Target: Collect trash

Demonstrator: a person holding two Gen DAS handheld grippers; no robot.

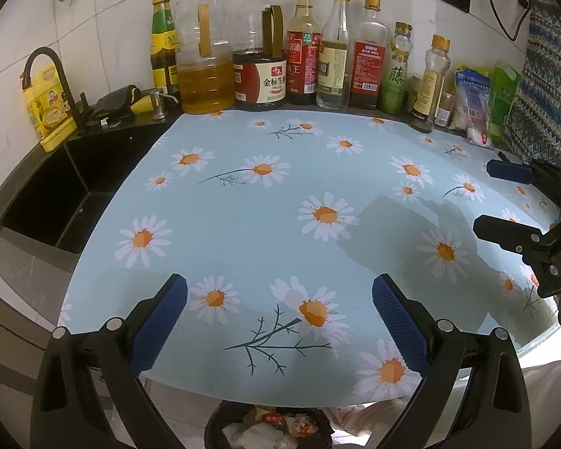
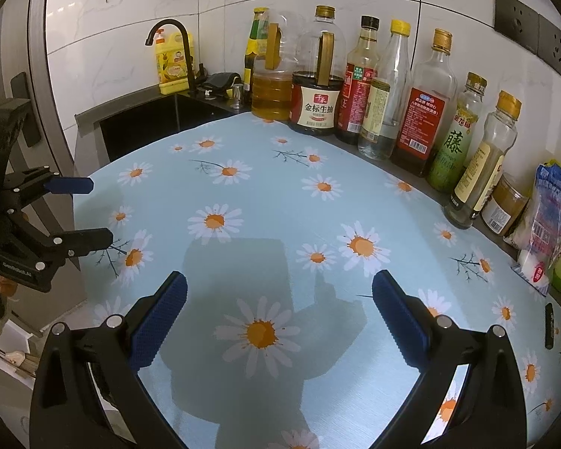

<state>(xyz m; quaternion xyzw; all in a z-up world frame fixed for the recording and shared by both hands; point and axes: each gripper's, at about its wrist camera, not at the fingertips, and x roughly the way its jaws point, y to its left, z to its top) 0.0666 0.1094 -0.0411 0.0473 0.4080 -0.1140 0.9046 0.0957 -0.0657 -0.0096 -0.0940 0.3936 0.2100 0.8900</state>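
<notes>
The desk (image 1: pixel 243 224), covered by a pale blue daisy-print cloth, filled both views and carried no loose litter on its open middle. A black sink (image 1: pixel 56 202) lay at its left end. Along the tiled back wall stood a row of oil and sauce bottles (image 1: pixel 260 48), with soft packets (image 1: pixel 471 108) at the right end of the row; these read as stored goods rather than waste.

The trash bin (image 1: pixel 269 428), lined in black, sat below the near edge of the desk, seen only in the left wrist view; crumpled paper and wrappers (image 1: pixel 258 436) already lay inside it. This was where the task's trash rested, and collection appeared largely complete.

The left gripper (image 1: pixel 279 293) hovered over the near edge of the desk, jaws spread wide and holding nothing. The right gripper (image 2: pixel 279 292) hovered over the middle of the cloth, jaws likewise wide and empty; it also showed at the right edge of the left wrist view (image 1: pixel 505 202).

For the step in hand, probably a last check for remaining scraps, a good approach would be to sweep both cameras along the bottle row and the desk edges, keeping the jaws wide and clear of the bottles, which would tip easily if nudged. Any scrap found would best be pinched low against the cloth, then released directly above the bin's opening.
</notes>
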